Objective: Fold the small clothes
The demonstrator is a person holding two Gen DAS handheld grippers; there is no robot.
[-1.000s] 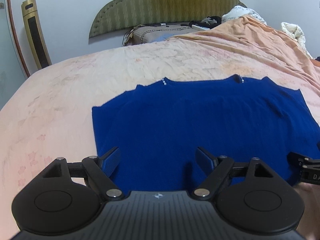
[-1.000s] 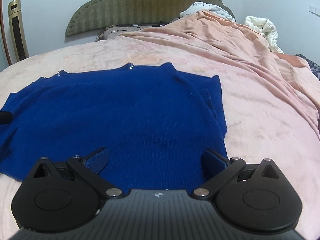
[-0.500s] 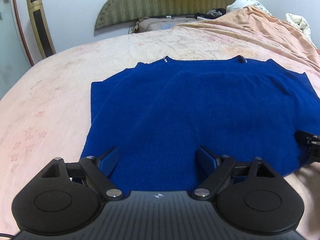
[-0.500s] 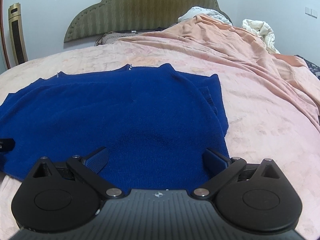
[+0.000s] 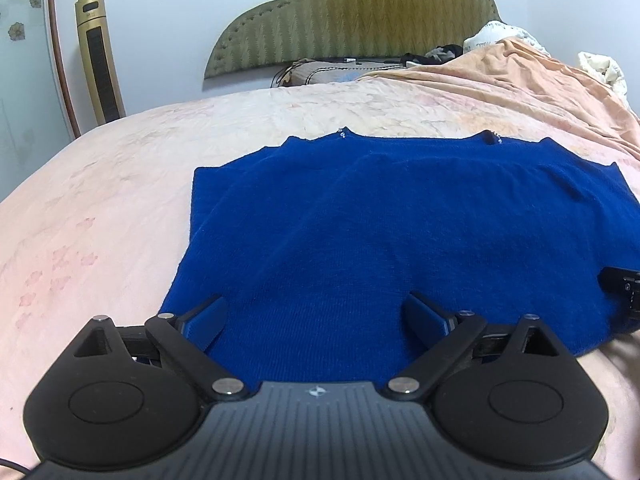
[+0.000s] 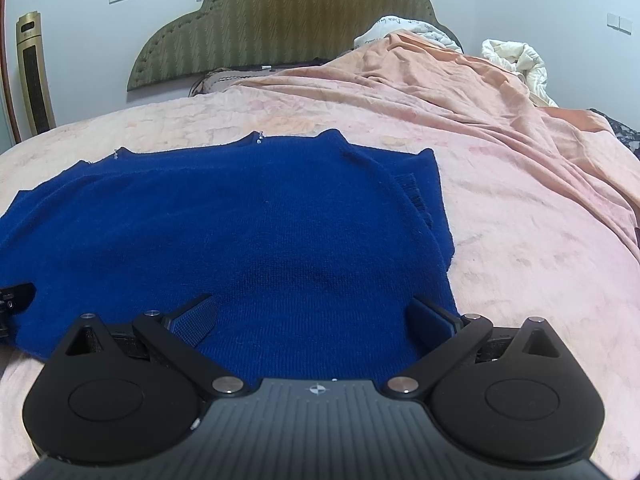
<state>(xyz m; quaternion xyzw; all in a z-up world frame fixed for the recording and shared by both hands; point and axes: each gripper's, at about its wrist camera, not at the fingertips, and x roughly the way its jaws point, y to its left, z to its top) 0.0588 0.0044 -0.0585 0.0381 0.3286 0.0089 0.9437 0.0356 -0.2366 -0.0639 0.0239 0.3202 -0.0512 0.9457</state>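
The left gripper (image 5: 314,316) hangs low over the near-left part of the blue sweater (image 5: 400,232), its jaws spreading wider at this moment with only the knit below them, nothing pinched. The right gripper (image 6: 312,316) sits over the near-right part, jaws spread wide and holding nothing.

Judging from this, the step in hand is taking the hem at both near corners to start a fold toward the collar. To do it well, each gripper should probably come down right at the near edge so one finger slips under the fabric and the other stays on top — closing in the middle of the cloth would only bunch it. Both sides should bite at matching places along the hem, then lift and carry together so the fold line runs straight across. The soft knit will likely sag and stretch between two grips, so a low, even carry seems wise.

The sweater lies flat across the bed (image 5: 100,208), its hem toward the near edge and its collar toward the headboard (image 5: 352,16). It is a deep blue fine knit with small shiny beads at the neckline. Both sleeves look already turned in — the left side ends in a straight edge, and on the right a ribbed cuff (image 6: 416,196) shows along the side. The surface is smooth, with few wrinkles.
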